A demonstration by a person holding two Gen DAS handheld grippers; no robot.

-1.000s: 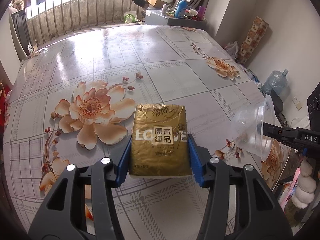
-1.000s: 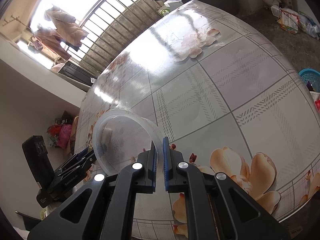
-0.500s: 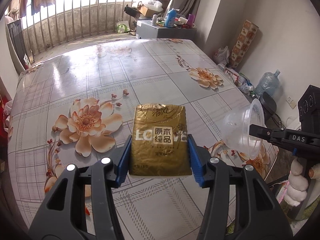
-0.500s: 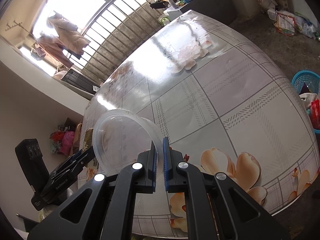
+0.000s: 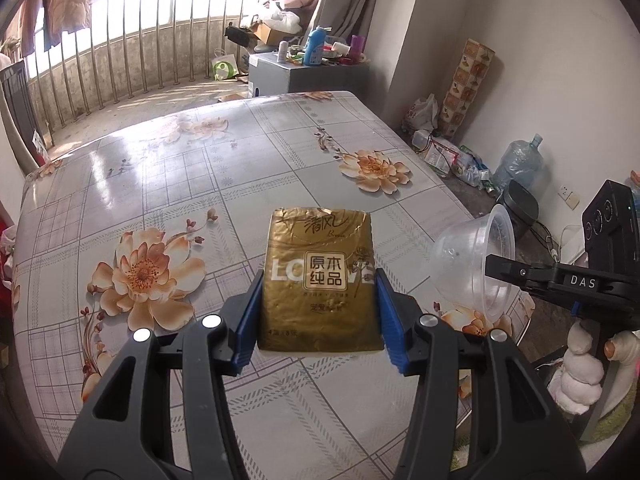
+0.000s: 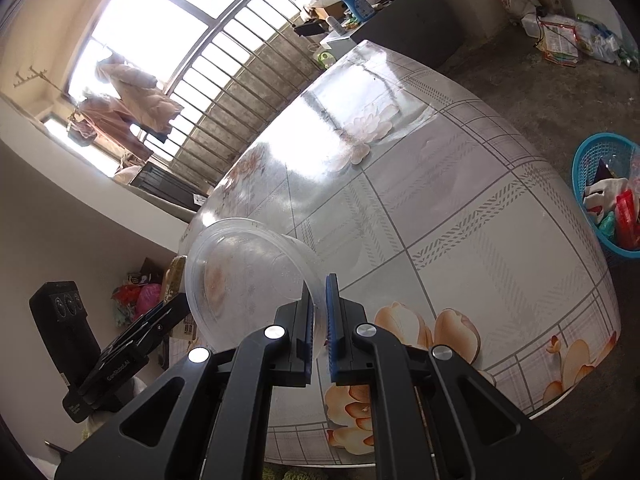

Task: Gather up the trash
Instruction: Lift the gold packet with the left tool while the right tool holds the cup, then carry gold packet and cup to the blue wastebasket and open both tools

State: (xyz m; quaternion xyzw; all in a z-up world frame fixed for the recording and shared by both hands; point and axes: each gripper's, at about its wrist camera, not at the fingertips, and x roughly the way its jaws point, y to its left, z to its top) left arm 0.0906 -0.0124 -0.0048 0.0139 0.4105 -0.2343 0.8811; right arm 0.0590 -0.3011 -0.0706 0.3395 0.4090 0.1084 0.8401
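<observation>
Two grips | left gripper clamps gold tissue pack | right gripper pinches clear bowl rim

I am working in a lived-in home: a table under a floral plastic cover, laundry hung at a barred balcony window, a cluttered cabinet with bottles, a water jug on the floor, a blue basket of rubbish.

Daylight floods through a barred window onto a glossy flowered surface. White walls meet a grey floor; a cluttered cabinet stands beyond the surface's far edge.
</observation>
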